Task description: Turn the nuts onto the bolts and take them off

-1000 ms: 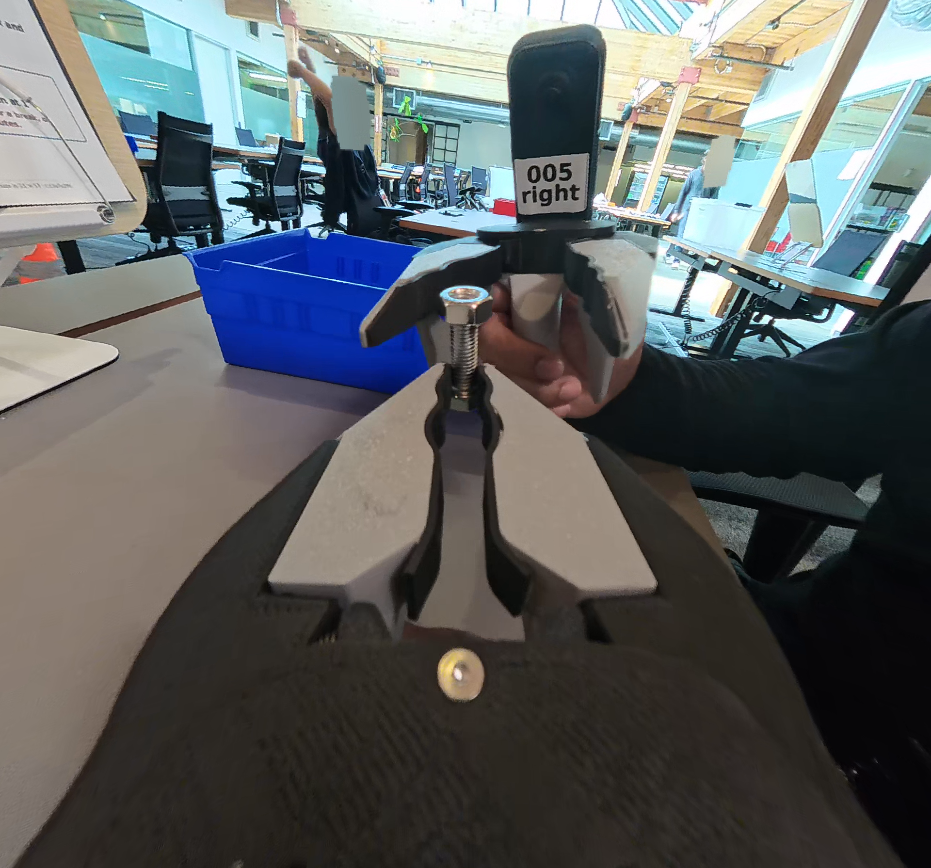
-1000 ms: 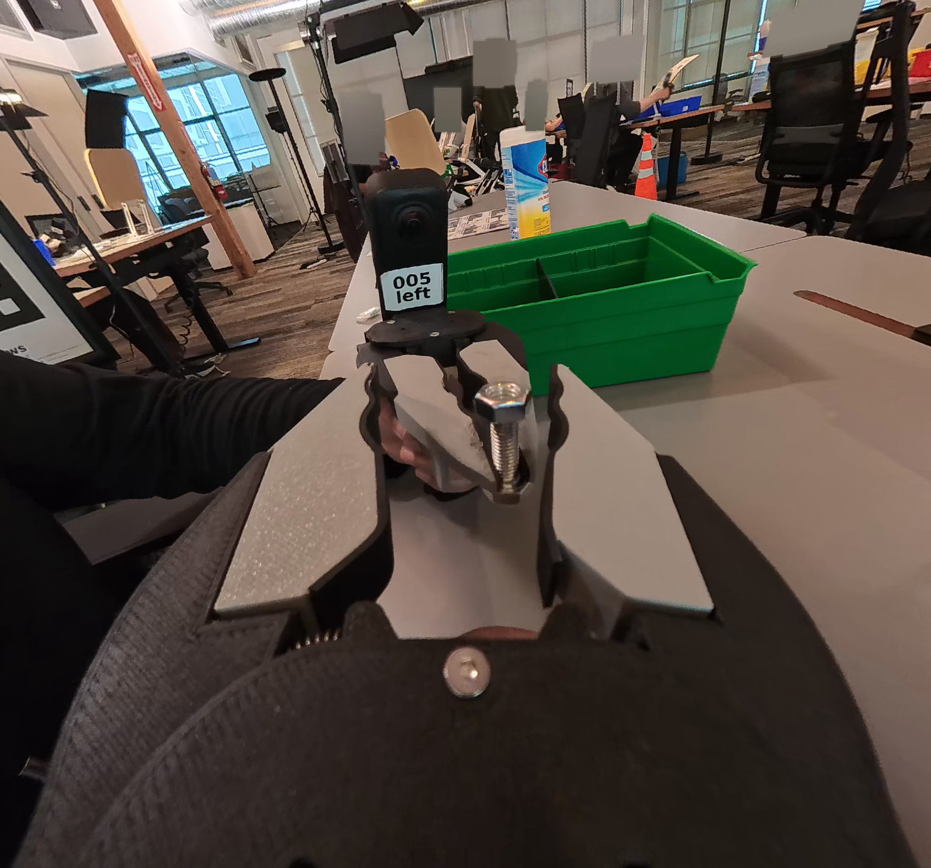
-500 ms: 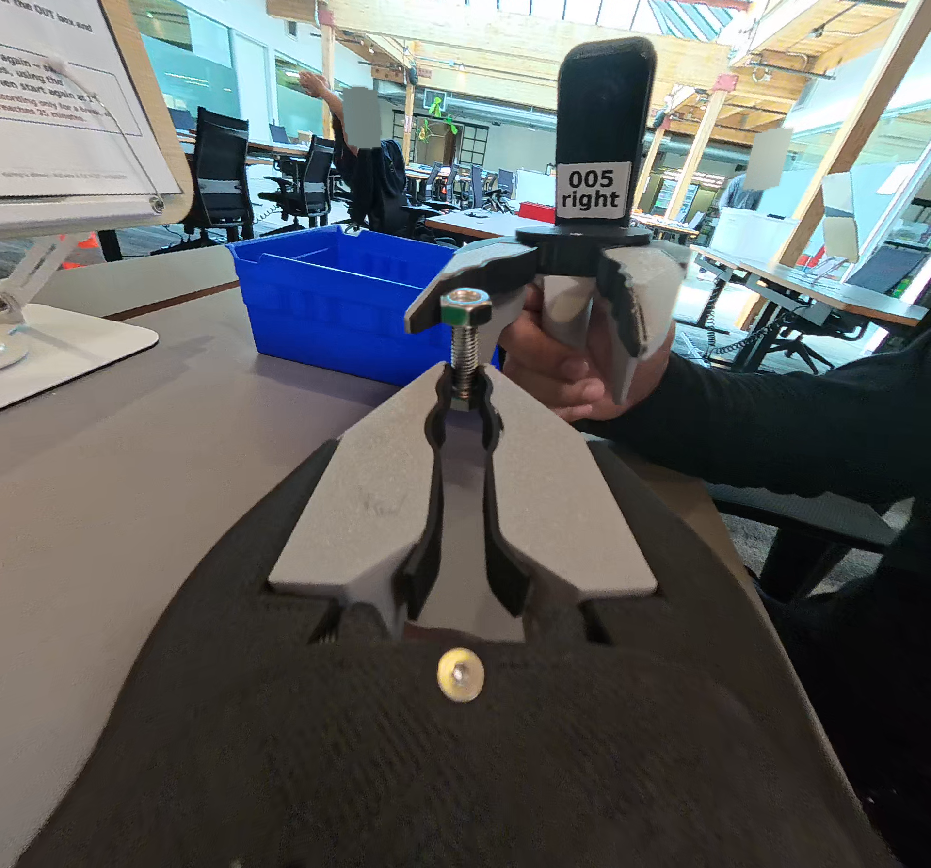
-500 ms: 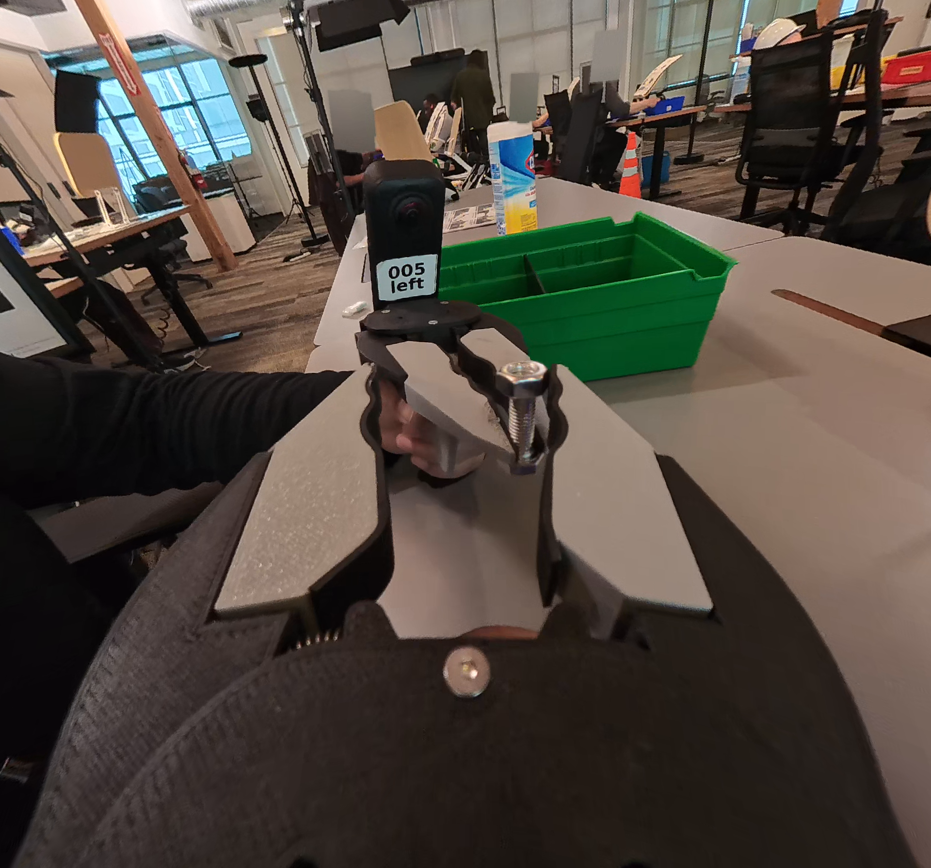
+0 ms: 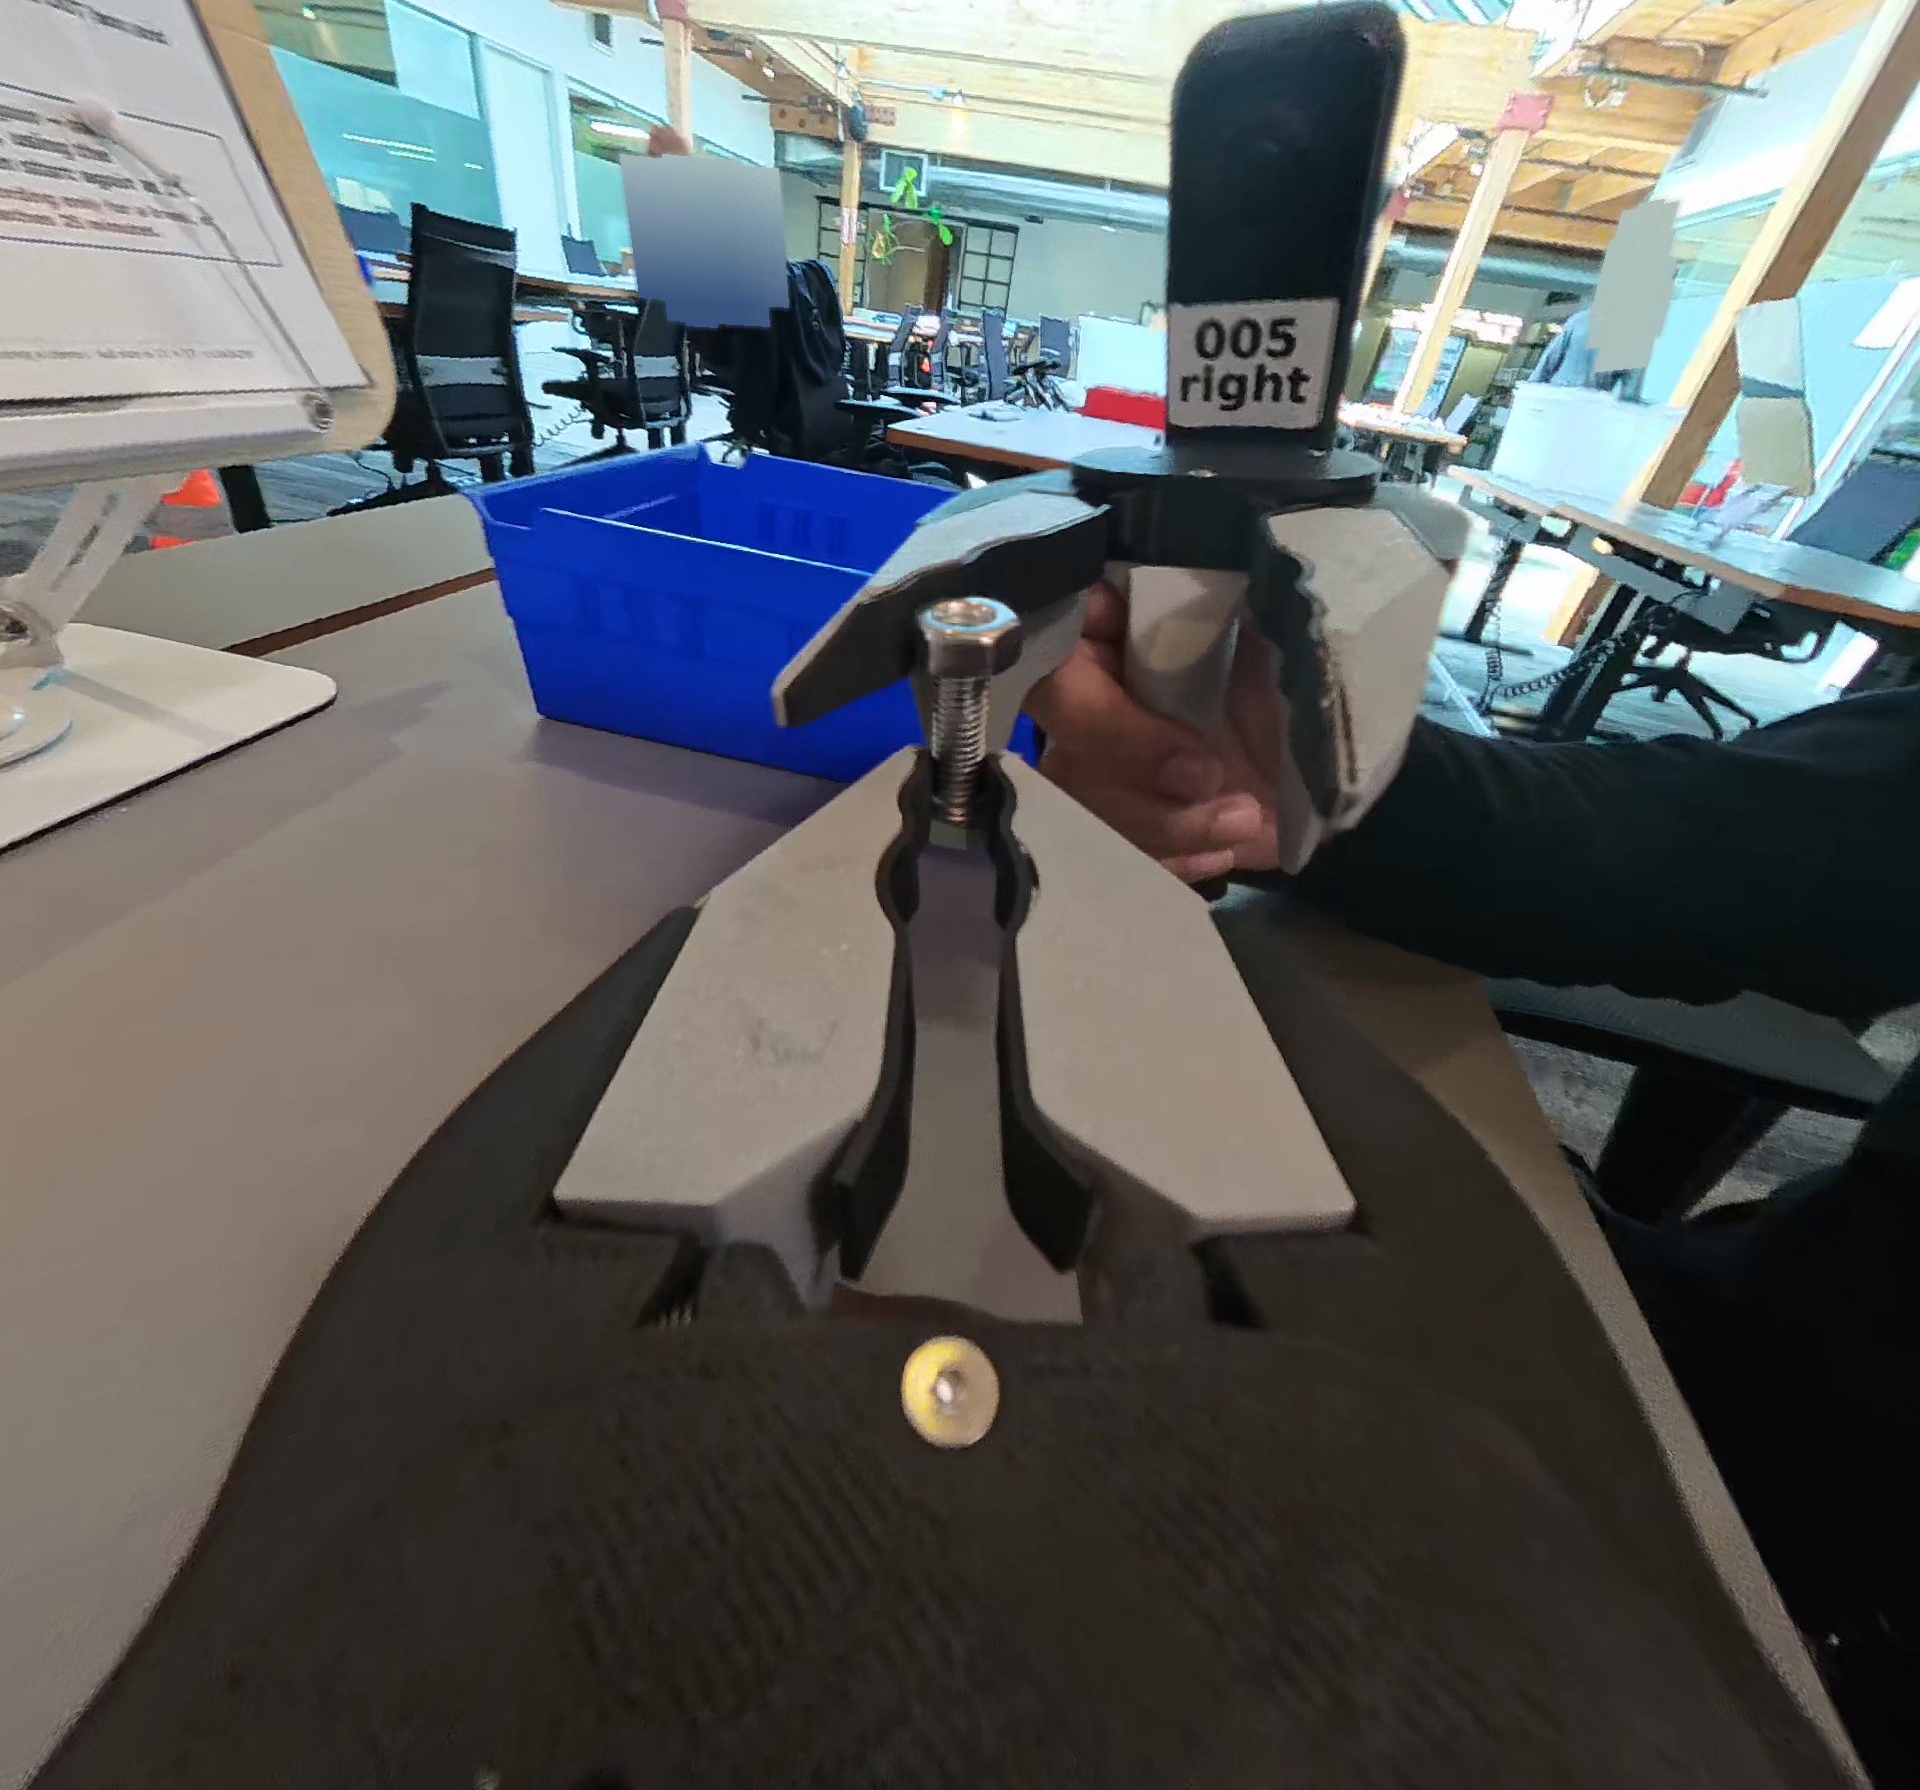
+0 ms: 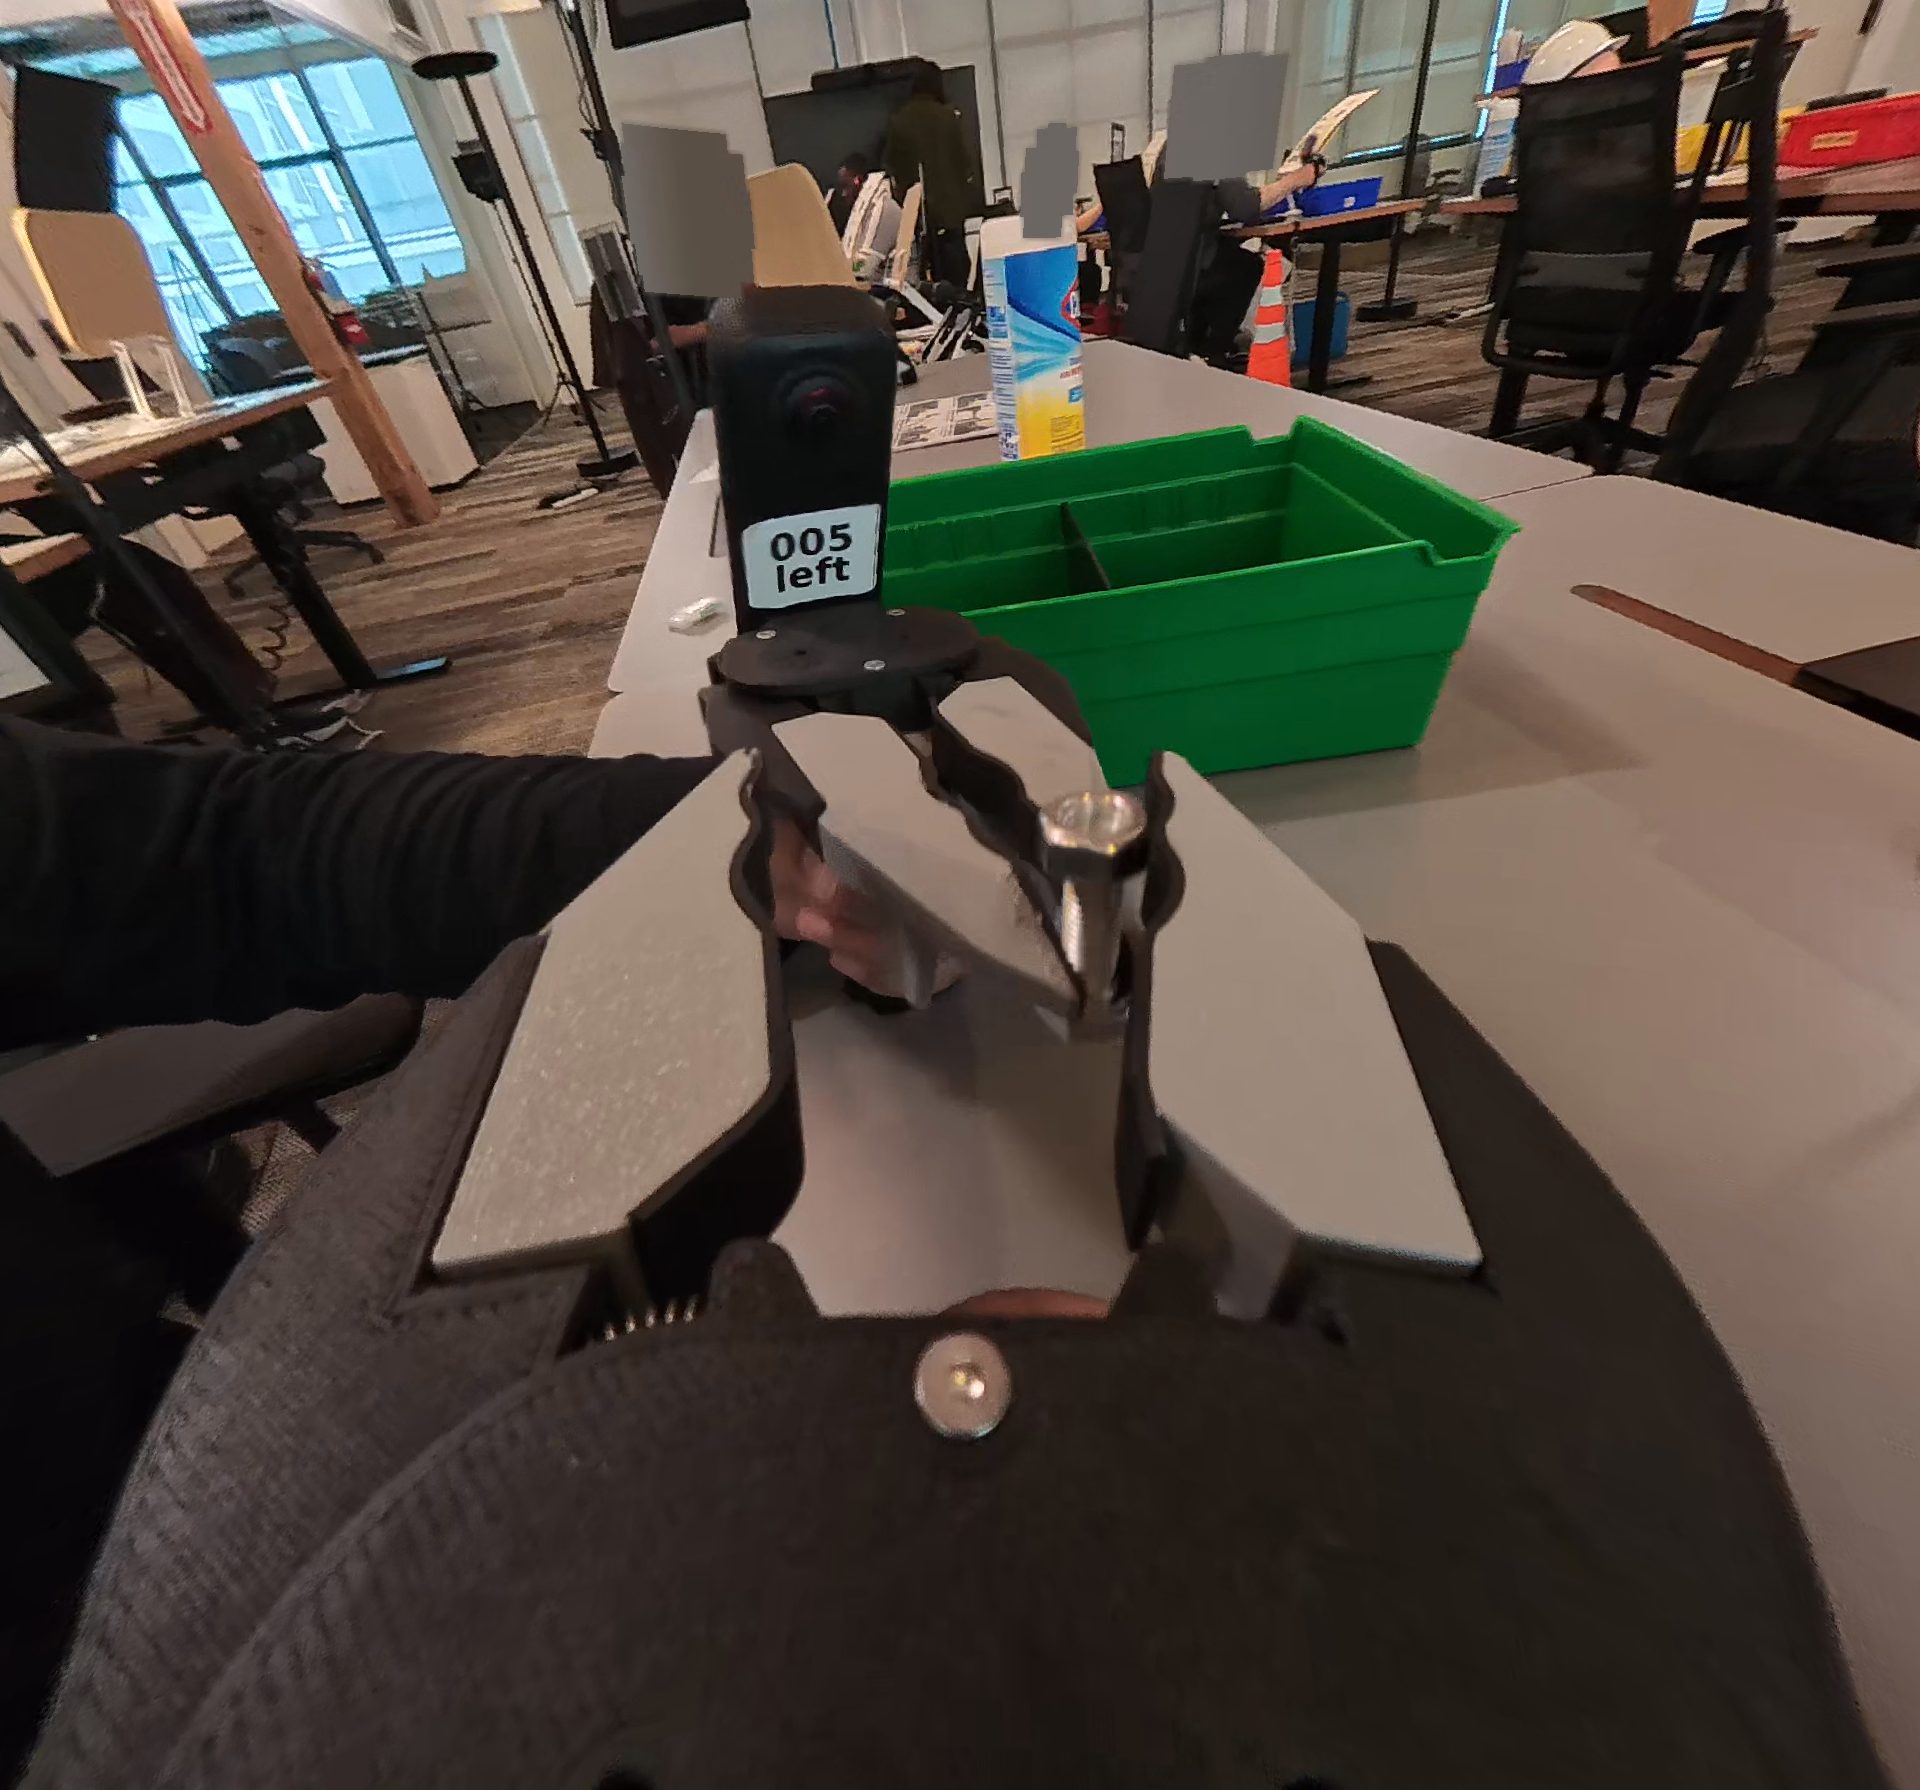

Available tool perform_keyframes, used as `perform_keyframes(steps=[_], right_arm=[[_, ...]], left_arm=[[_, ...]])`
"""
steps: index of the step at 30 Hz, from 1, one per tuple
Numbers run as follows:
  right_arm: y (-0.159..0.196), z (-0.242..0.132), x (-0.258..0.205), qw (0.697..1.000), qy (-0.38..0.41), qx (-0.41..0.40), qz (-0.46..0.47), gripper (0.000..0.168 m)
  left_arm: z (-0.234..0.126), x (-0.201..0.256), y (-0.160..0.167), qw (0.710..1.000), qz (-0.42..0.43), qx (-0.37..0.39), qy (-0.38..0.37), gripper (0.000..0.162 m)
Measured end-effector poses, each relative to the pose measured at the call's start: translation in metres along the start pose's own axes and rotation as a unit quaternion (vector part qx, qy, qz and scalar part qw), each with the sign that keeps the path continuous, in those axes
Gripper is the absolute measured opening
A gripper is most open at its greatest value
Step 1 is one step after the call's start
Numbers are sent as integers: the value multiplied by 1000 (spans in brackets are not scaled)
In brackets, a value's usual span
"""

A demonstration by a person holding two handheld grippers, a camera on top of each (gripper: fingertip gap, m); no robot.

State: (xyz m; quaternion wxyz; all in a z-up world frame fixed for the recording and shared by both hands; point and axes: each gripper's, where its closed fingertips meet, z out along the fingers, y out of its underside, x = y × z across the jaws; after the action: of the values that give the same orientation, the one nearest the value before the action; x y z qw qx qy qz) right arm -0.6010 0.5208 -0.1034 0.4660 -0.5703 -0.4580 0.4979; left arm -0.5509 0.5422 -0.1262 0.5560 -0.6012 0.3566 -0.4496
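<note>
In my left wrist view, the left tongs (image 5: 956, 810) are nearly closed, pinched on the lower end of the bolt (image 5: 958, 701), which stands upright with its hex head on top. A nut (image 5: 951, 836) seems to sit at the grip point, though it is mostly hidden by the finger tips. Just behind the bolt head I see the right tongs (image 5: 1049, 691), spread wide, with one finger (image 5: 935, 587) reaching up to the head and the person's hand (image 5: 1164, 753) around the handle. A blue bin (image 5: 686, 597) stands on the table (image 5: 312, 909) behind the bolt, close to it in line of sight. A white stand with a printed sheet (image 5: 135, 182) fills the left edge. The table surface to the left is bare; to the right its edge falls away beside the black sleeve (image 5: 1610, 857).

In my right wrist view, the right tongs (image 6: 956, 847) are wide open and hold nothing. The bolt (image 6: 1091, 899) stands against the inner face of my right-hand finger (image 6: 1247, 992); I cannot tell whether they touch. The left tongs (image 6: 1091, 1002) come in from the far side, clamped low on the shank. A green divided bin (image 6: 1195, 639) sits on the table (image 6: 1610, 909) just beyond, with a wipes canister (image 6: 1034, 338) behind it. Open table lies to the right; the table edge and a dark sleeve (image 6: 312, 857) lie left.
</note>
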Motion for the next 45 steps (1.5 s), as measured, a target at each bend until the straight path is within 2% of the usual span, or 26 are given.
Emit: perform_keyframes(steps=[7,12,14,16,21,25,29,31,34,37,41,45], right_arm=[[-9,-12,12,999,11,29,28,68],[-2,-1,8,999,7,13,30,71],[1,4,2,999,-4,7,32,69],[3,6,2,999,-3,6,36,74],[-5,-8,12,999,9,26,45,65],[-6,-11,22,997,30,35,55,70],[0,-1,14,998,14,20,56,71],[3,3,6,999,-1,10,48,68],[1,-1,13,999,25,9,34,75],[-6,-11,17,999,23,27,40,65],[-6,-10,24,997,35,34,54,72],[5,1,17,999,28,4,44,70]], left_arm=[[-5,-8,-5,1000,-14,12,-16,6],[3,7,3,1000,-1,-12,11,6],[5,7,6,1000,-3,-23,6,6],[3,0,6,1000,-2,-22,-9,6],[-10,-18,-6,999,-31,10,-38,6],[-6,-9,-5,999,-25,4,-19,6],[4,4,4,1000,-12,-14,7,6],[4,-2,6,1000,-11,-17,-11,6],[-5,-22,3,998,-36,-7,-50,6],[-12,-33,0,997,-41,-3,-70,6],[-2,-15,3,999,-30,-12,-35,6],[8,2,8,1000,-24,-19,0,6]])
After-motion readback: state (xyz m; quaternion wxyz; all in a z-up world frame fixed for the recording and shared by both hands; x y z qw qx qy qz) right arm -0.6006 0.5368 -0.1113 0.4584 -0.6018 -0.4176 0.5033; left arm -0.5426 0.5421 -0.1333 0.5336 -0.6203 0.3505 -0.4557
